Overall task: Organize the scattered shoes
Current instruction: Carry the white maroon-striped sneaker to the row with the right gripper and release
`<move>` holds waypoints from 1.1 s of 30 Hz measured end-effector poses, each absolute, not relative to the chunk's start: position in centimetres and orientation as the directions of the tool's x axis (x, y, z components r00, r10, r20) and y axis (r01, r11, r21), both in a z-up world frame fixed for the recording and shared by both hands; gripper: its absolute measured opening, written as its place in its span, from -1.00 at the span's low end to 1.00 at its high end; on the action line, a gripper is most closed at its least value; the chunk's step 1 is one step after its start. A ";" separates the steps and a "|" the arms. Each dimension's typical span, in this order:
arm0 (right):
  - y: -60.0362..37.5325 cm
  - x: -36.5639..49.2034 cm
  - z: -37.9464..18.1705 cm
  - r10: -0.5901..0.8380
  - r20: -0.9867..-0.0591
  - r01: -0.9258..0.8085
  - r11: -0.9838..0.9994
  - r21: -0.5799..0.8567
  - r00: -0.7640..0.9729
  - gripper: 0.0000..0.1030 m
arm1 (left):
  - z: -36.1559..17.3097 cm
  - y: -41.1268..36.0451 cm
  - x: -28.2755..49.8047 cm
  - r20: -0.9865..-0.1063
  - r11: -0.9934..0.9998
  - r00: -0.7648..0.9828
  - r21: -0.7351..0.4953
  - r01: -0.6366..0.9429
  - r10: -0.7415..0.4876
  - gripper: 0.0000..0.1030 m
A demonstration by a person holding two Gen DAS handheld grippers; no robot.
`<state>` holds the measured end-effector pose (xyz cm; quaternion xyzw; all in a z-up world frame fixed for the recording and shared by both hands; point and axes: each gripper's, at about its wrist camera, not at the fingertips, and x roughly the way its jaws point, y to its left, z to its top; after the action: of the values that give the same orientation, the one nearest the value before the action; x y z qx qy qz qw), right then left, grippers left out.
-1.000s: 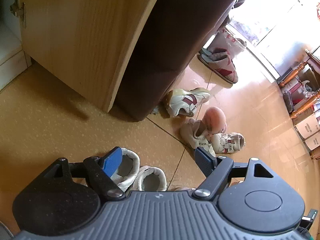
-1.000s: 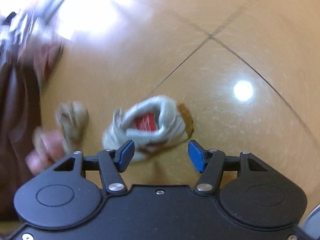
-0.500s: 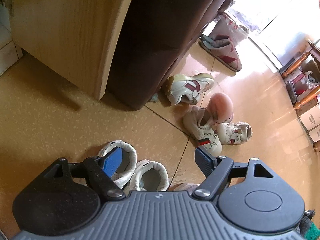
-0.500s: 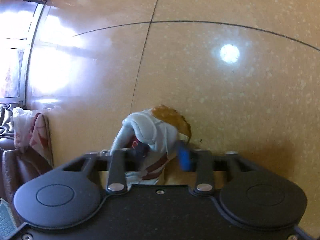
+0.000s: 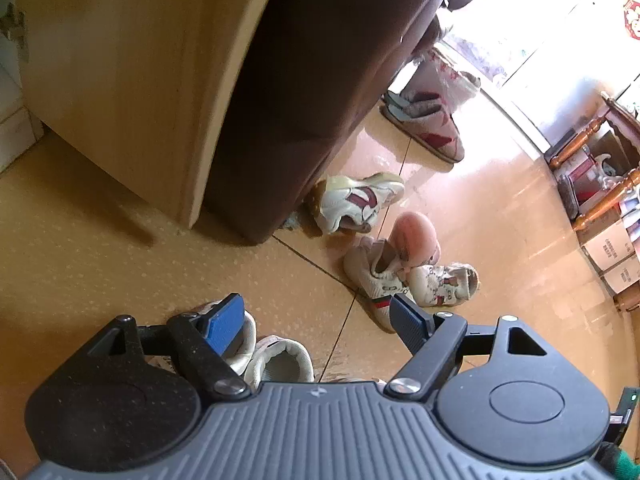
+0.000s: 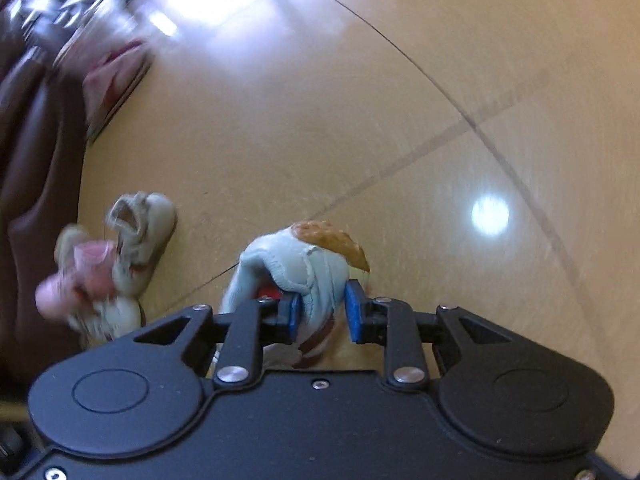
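The pale sneaker hangs above the tan tiled floor, tan sole tip toward 1 o'clock, pinched at its collar by the right gripper. At 9 o'clock lie more shoes. The left gripper has its fingers spread over a white pair.

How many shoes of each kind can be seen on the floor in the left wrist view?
White shoes: 2
White-and-red sneaker: 1
Cream patterned shoes: 2
Pink shoe: 1
Red-and-grey slippers: 2
Total: 8
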<state>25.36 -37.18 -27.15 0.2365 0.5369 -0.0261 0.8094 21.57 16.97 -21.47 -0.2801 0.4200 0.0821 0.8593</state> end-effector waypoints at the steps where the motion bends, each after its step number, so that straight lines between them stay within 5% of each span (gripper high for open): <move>1: -37.4 25.6 -26.9 0.223 -0.883 0.267 0.898 0.351 0.412 -0.54 | -21.2 17.2 21.4 -0.767 0.829 0.636 -0.411 -0.379 -0.090 0.55; 8: -33.4 27.6 -26.1 0.274 -0.948 -0.204 0.949 0.241 0.159 -0.57 | -20.3 18.0 20.9 -0.760 0.819 0.646 -0.413 -0.398 -0.070 0.55; 12: -30.0 28.1 -28.6 0.233 -0.969 -0.325 0.925 0.197 0.078 -0.64 | -21.1 17.5 21.3 -0.771 0.834 0.632 -0.400 -0.380 -0.082 0.55; 30: -29.3 27.3 -31.6 0.224 -0.974 -0.230 0.950 0.212 0.029 -0.61 | -22.2 15.8 21.7 -0.781 0.843 0.613 -0.407 -0.352 -0.121 0.55; 31: -29.1 27.2 -31.5 0.212 -0.976 -0.222 0.955 0.198 0.041 -0.43 | -22.1 15.8 21.6 -0.781 0.844 0.612 -0.408 -0.350 -0.124 0.55; 32: -29.0 27.1 -31.4 0.201 -0.978 -0.214 0.959 0.186 0.052 0.17 | -22.0 15.6 21.6 -0.780 0.846 0.611 -0.412 -0.338 -0.136 0.55; 33: -29.1 27.2 -31.1 0.198 -0.978 -0.203 0.962 0.182 0.063 0.47 | -22.0 15.4 21.5 -0.780 0.848 0.610 -0.414 -0.330 -0.143 0.55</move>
<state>27.17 -29.07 -31.11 -0.0019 0.6704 0.1377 0.7291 21.54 15.44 -21.98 -0.2699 0.4383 0.0547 0.8556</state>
